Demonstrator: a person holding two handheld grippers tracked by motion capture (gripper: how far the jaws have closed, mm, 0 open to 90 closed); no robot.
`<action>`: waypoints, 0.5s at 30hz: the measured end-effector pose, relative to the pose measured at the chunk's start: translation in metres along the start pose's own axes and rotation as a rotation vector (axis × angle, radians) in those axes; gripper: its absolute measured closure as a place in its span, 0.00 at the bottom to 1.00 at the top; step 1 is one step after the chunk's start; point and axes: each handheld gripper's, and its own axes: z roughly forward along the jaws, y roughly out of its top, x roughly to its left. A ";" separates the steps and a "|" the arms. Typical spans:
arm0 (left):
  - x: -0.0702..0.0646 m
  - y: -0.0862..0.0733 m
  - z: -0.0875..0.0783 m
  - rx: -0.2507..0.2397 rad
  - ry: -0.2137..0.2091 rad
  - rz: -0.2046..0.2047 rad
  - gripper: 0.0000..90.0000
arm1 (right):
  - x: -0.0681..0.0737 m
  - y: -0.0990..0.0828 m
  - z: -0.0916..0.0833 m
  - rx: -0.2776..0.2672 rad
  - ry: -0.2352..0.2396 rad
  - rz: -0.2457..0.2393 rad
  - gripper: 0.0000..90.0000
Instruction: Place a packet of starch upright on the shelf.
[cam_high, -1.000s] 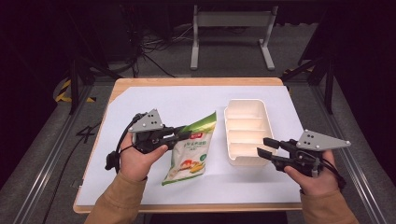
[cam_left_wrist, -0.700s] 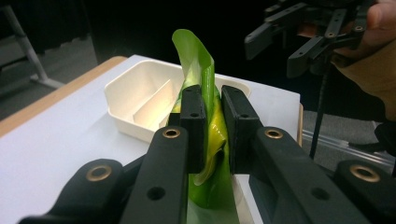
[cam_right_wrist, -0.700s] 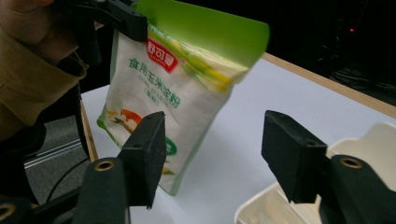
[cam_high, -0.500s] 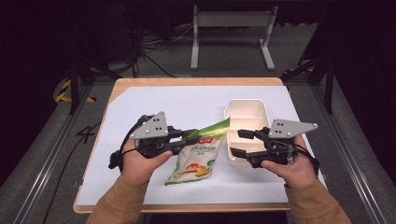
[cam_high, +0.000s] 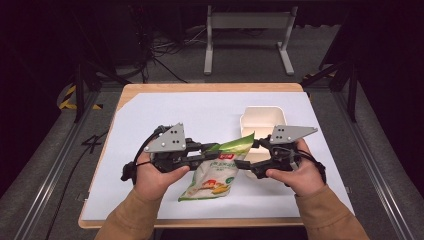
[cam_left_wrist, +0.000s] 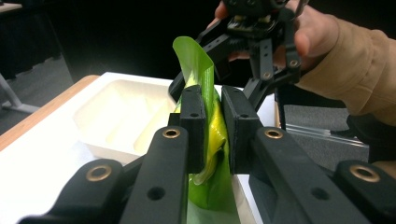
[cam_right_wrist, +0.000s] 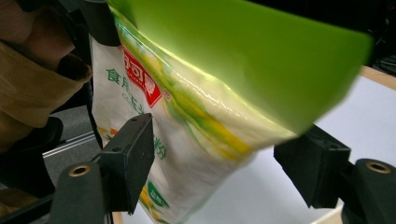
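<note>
The left gripper (cam_high: 216, 152) clamped the green snack bag (cam_high: 212, 175) (top edge); the right gripper (cam_high: 241, 161), jaws just opened wide, straddled it ungripped. Opening remained; the tray (cam_high: 263, 119) waited behind.

A wooden table (cam_high: 134, 95) bears white paper (cam_high: 190, 112), seemingly a tray (cam_high: 262, 117).

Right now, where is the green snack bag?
In the high view, the snack bag hangs near the table's front middle, pinched at its top by the left gripper, just left of the white tray.
</note>
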 end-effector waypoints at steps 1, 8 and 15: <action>0.000 0.000 0.000 -0.001 -0.001 0.005 0.89 | 0.000 0.000 0.002 0.001 0.008 0.002 0.33; 0.000 0.000 -0.001 -0.005 -0.004 0.007 0.89 | 0.002 0.003 0.009 0.026 0.071 0.005 0.53; 0.002 -0.003 -0.001 -0.008 0.011 0.015 0.89 | 0.001 0.010 -0.002 0.032 0.084 -0.032 0.90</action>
